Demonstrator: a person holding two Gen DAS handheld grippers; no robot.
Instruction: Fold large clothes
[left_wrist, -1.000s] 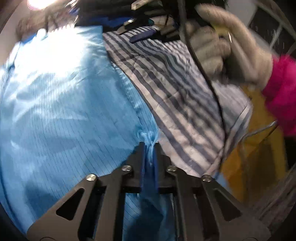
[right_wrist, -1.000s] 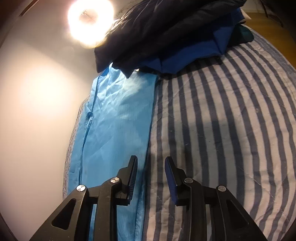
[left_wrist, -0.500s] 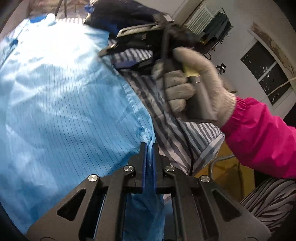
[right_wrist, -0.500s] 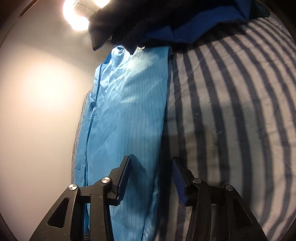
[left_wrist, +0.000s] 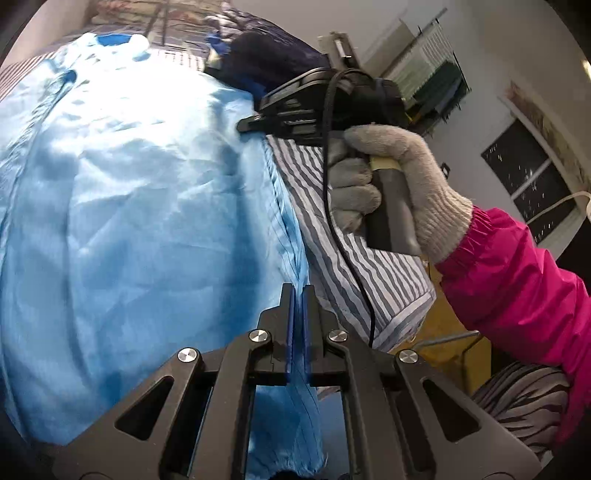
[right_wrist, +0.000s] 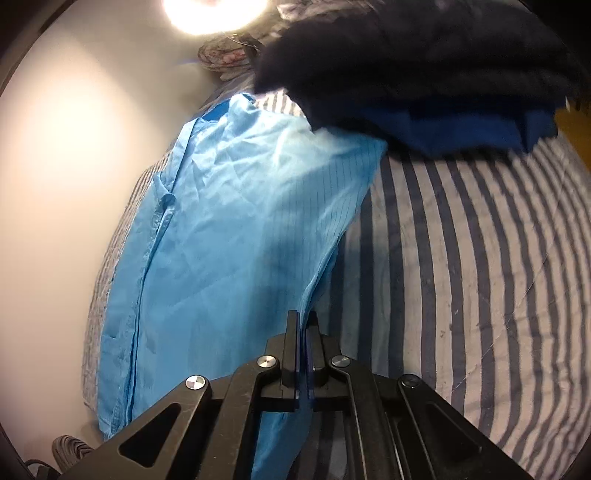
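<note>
A light blue pinstriped garment (left_wrist: 129, 221) lies spread on a bed with a blue-and-white striped cover (right_wrist: 461, 258). My left gripper (left_wrist: 298, 291) is shut on the garment's right edge, and cloth hangs down between its fingers. My right gripper (right_wrist: 303, 317) is shut on the same edge further along, with the blue garment (right_wrist: 229, 229) pinched between its pads and lifted a little off the cover. In the left wrist view the right gripper (left_wrist: 251, 125) shows from the side, held by a gloved hand (left_wrist: 391, 184) with a pink sleeve.
A pile of dark navy and blue folded clothes (right_wrist: 424, 74) sits at the head of the bed, touching the garment's top corner. A pale wall (right_wrist: 55, 184) runs along the bed's far side under a bright lamp (right_wrist: 214, 11). A window (left_wrist: 528, 173) and yellow floor (left_wrist: 443, 325) lie beyond the bed's edge.
My right gripper moved onto the garment's edge and shut on it; before, it stood open over the striped cover. Both grippers have lifted the edge, and the left view has swung towards the room.
</note>
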